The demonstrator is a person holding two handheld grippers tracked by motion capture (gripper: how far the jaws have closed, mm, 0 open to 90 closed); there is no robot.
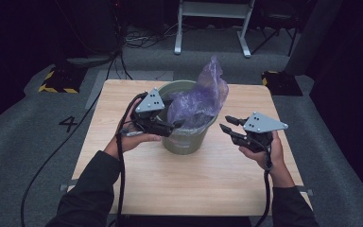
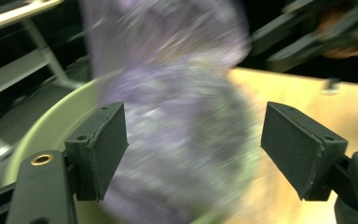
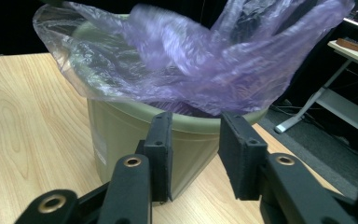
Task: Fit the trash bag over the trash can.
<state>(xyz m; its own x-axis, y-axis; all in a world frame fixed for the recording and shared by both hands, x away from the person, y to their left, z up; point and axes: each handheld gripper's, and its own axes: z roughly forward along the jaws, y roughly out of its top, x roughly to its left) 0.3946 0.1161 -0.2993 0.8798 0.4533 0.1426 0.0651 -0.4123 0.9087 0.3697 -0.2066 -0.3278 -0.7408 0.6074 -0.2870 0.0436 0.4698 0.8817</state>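
Purple bag (image 1: 199,101) drapes the bin (image 1: 184,139) rim in the right gripper view; both grippers' fingers spread.

The bin (image 1: 184,137) stands mid-desk (image 1: 123,184), the bag (image 1: 201,101) in it, rising above its rim. The left gripper (image 1: 176,126) is at the bin's left rim, the right gripper (image 1: 228,124) just right of the bin.

A translucent purple plastic bag (image 1: 202,97) shows crinkled and shiny in a dull olive-green round plastic bucket (image 1: 185,138). Under it lies a pale, light-brown wooden table (image 1: 179,179) with wavy grain. The black two-jaw left gripper (image 1: 176,126) and black two-jaw right gripper (image 1: 228,123) each carry a grey plate, with brass-coloured rivets. On the far-left floor sits a yellow-and-black striped block (image 1: 56,80).
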